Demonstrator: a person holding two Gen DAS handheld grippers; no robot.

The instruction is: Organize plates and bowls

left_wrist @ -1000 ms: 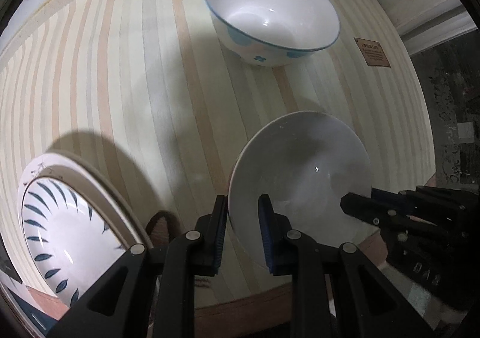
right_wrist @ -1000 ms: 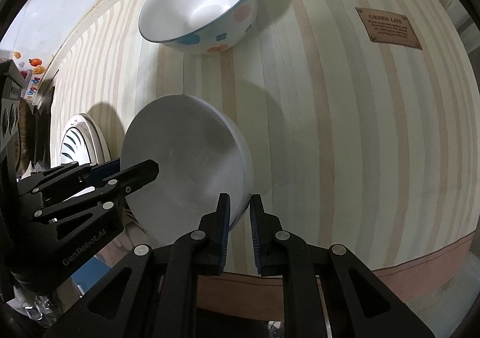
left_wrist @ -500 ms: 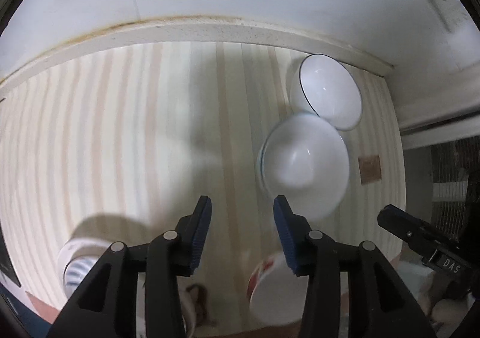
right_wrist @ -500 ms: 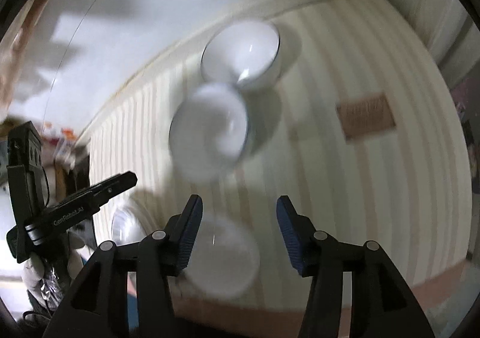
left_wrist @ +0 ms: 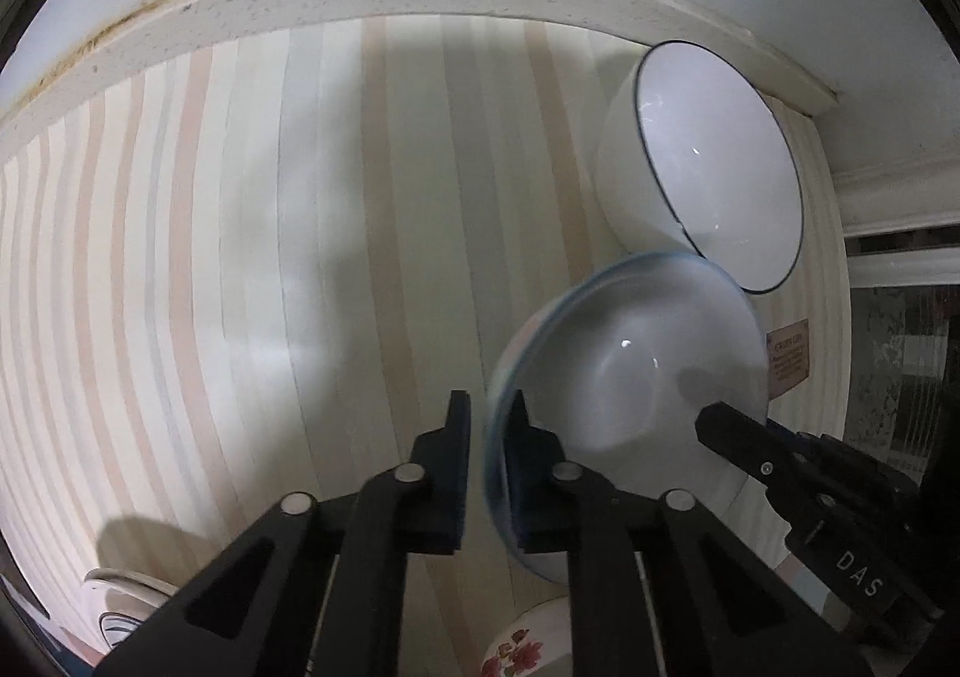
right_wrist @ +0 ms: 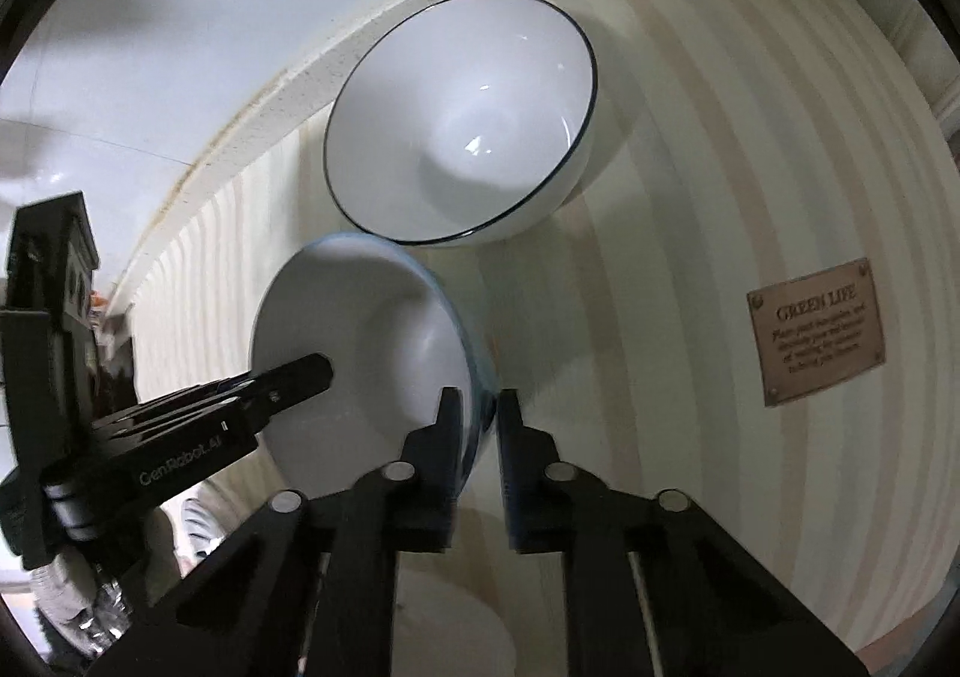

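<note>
Both claws, just closing, now grip the smooth round blue-rimmed bowl.

left claw clamps blue-rimmed bowl rim; right claw opposite

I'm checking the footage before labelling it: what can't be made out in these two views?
- Blue-rimmed bowl: rim motion-blurred in both views; outer pattern unseen.
- Flowered dish: cut off by the left view's bottom edge and the left gripper.
- Patterned plate: only a sliver, left view's corner.
- Plaque: small print unreadable.
</note>
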